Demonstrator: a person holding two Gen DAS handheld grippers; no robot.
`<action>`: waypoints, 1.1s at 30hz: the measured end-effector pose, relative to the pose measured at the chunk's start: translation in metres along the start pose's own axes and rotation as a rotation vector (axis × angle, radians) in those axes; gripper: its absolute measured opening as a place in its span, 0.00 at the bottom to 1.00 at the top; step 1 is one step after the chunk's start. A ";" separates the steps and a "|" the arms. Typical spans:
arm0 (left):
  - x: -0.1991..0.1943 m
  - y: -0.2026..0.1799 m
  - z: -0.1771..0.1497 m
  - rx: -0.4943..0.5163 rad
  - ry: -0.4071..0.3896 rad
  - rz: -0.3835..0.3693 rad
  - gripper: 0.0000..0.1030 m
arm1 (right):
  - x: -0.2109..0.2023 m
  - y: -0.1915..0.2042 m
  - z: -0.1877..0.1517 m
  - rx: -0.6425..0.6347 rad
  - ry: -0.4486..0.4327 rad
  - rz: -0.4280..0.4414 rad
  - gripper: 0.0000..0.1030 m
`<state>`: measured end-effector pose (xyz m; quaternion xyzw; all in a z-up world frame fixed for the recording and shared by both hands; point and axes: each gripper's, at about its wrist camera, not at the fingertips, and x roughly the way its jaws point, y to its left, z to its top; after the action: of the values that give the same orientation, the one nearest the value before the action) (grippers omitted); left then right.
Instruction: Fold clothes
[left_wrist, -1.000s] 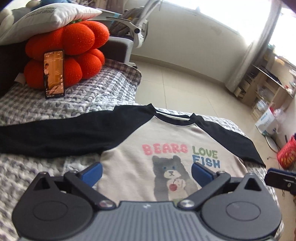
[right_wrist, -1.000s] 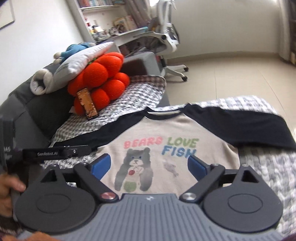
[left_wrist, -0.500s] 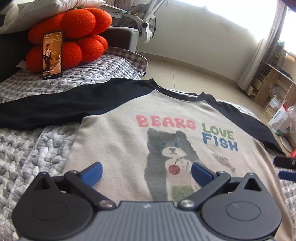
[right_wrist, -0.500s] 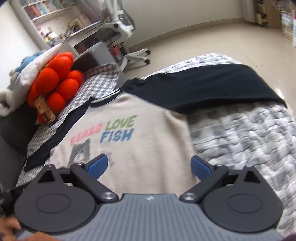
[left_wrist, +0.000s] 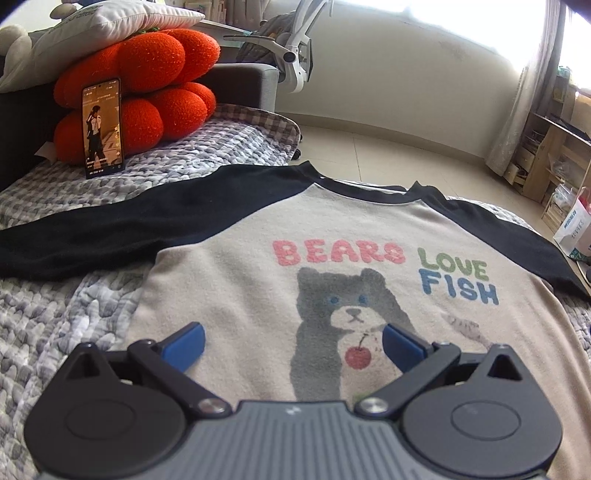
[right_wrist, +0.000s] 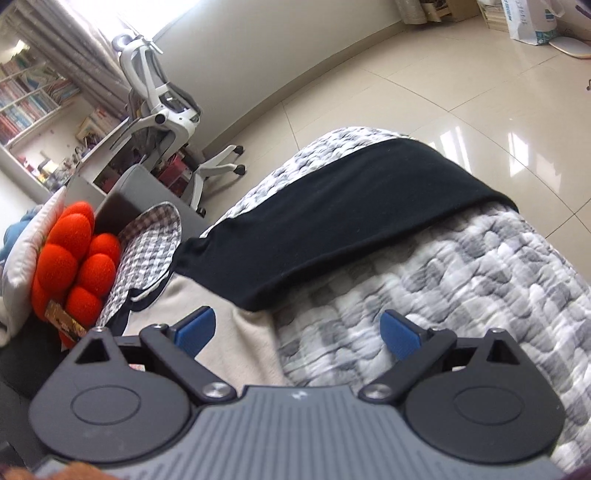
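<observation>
shirt (left_wrist: 236, 295): 1 | phone (left_wrist: 102, 127): 1 | office chair (right_wrist: 162, 110): 1

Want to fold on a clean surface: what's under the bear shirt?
The shirt lies flat on a grey-and-white quilt. Anything beneath the shirt's middle is covered.

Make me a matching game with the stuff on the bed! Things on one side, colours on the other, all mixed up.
Things:
1. round bumpy cushion
2. shirt sleeves
3. the word FISH
4. the word BEARS

Colours:
A. blue
B. pink
C. orange-red
D. black

Right pairs: 1-C, 2-D, 3-A, 4-B
</observation>
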<state>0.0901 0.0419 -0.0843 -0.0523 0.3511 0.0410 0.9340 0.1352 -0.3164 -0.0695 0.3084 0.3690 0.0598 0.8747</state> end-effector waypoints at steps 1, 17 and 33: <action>0.000 0.000 0.000 0.005 0.000 0.000 1.00 | -0.001 -0.003 0.001 0.009 -0.007 0.002 0.95; -0.001 -0.003 -0.004 0.048 0.011 -0.004 1.00 | -0.010 -0.078 0.022 0.434 -0.223 0.004 0.71; 0.000 0.001 0.002 -0.040 0.007 -0.032 1.00 | 0.019 -0.067 0.021 0.329 -0.388 -0.197 0.42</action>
<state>0.0914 0.0431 -0.0828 -0.0765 0.3526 0.0329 0.9321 0.1548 -0.3747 -0.1087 0.4145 0.2277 -0.1467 0.8688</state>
